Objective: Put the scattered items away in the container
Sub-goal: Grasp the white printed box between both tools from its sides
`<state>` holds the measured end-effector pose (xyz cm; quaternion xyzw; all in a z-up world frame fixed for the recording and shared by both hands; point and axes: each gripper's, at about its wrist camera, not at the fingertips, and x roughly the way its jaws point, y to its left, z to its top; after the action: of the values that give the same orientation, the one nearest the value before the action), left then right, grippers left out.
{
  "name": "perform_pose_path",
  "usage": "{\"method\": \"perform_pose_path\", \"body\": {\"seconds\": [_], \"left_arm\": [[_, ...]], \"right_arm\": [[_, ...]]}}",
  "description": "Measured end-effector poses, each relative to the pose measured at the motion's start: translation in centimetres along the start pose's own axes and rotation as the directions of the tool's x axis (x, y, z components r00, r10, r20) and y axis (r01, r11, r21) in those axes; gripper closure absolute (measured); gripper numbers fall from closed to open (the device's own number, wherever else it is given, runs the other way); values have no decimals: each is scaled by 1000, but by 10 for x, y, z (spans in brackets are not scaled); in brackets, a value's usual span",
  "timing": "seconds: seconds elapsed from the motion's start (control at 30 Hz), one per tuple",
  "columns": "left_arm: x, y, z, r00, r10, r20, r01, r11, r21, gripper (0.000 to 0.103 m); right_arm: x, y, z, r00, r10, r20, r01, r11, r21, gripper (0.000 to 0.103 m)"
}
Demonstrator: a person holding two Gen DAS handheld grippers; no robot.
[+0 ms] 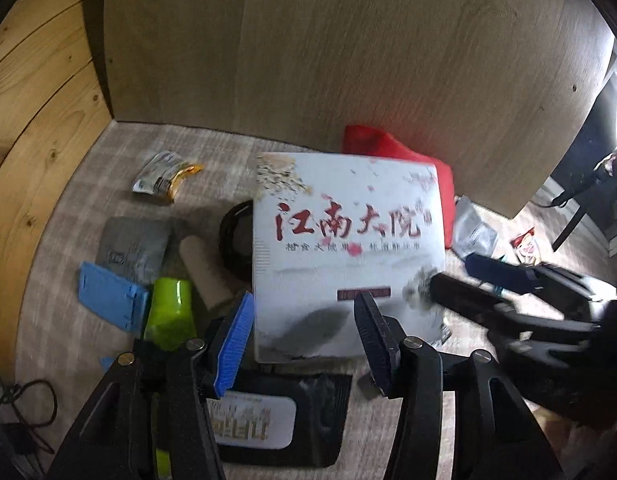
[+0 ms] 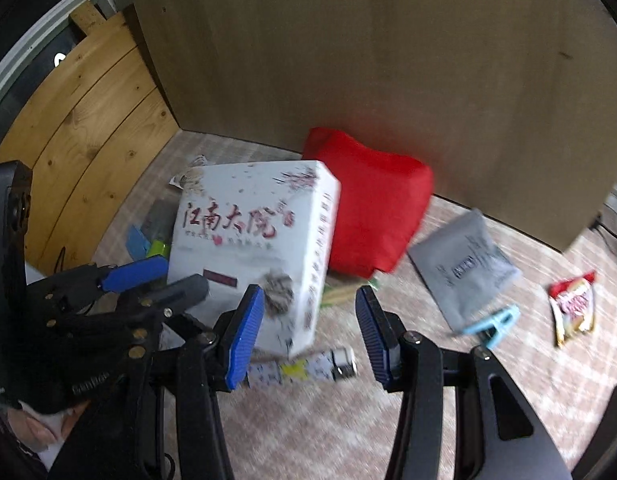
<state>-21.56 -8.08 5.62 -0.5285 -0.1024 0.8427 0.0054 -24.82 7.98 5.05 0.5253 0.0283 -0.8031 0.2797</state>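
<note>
A white box (image 1: 348, 248) (image 2: 252, 240) with red Chinese characters lies on the pale woven mat. My left gripper (image 1: 304, 344) hovers open over the box's near edge, its right pad above the lid and nothing pinched; in the right wrist view the left gripper (image 2: 160, 282) sits at the box's left side. My right gripper (image 2: 310, 336) is open around the box's near right corner without touching it, and shows as the right gripper (image 1: 480, 284) in the left wrist view. A patterned tube (image 2: 304, 368) lies just below that corner. A red cloth pouch (image 2: 372, 216) (image 1: 388, 148) rests behind the box.
Left of the box lie a snack packet (image 1: 164, 176), grey sachet (image 1: 132, 248), blue plastic piece (image 1: 108, 300), green tube (image 1: 170, 312), beige cylinder (image 1: 204, 276) and black packet (image 1: 276, 420). On the right are a grey sachet (image 2: 464, 264), light-blue clip (image 2: 496, 324) and red packet (image 2: 574, 308). A wooden panel (image 2: 348, 60) stands behind.
</note>
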Motion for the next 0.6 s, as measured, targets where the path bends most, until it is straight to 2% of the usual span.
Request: {"method": "perform_pose_path", "body": {"seconds": [0.1, 0.23, 0.33, 0.5, 0.6], "left_arm": [[6, 5, 4, 1000, -17, -15, 17, 1000, -26, 54], [17, 15, 5, 991, -125, -46, 121, 989, -80, 52], [18, 11, 3, 990, -135, -43, 132, 989, -59, 52], [17, -10, -9, 988, -138, -69, 139, 990, 3, 52], [20, -34, -26, 989, -122, -87, 127, 990, 58, 48]], "right_arm": [[13, 0, 5, 999, 28, -22, -28, 1000, 8, 56], [22, -11, 8, 994, 99, -36, -97, 993, 66, 56], [24, -18, 8, 991, 131, -35, -126, 986, 109, 56], [21, -26, 4, 991, 122, -45, -116, 986, 121, 56], [14, -33, -5, 993, 101, -57, -93, 988, 127, 56]]}}
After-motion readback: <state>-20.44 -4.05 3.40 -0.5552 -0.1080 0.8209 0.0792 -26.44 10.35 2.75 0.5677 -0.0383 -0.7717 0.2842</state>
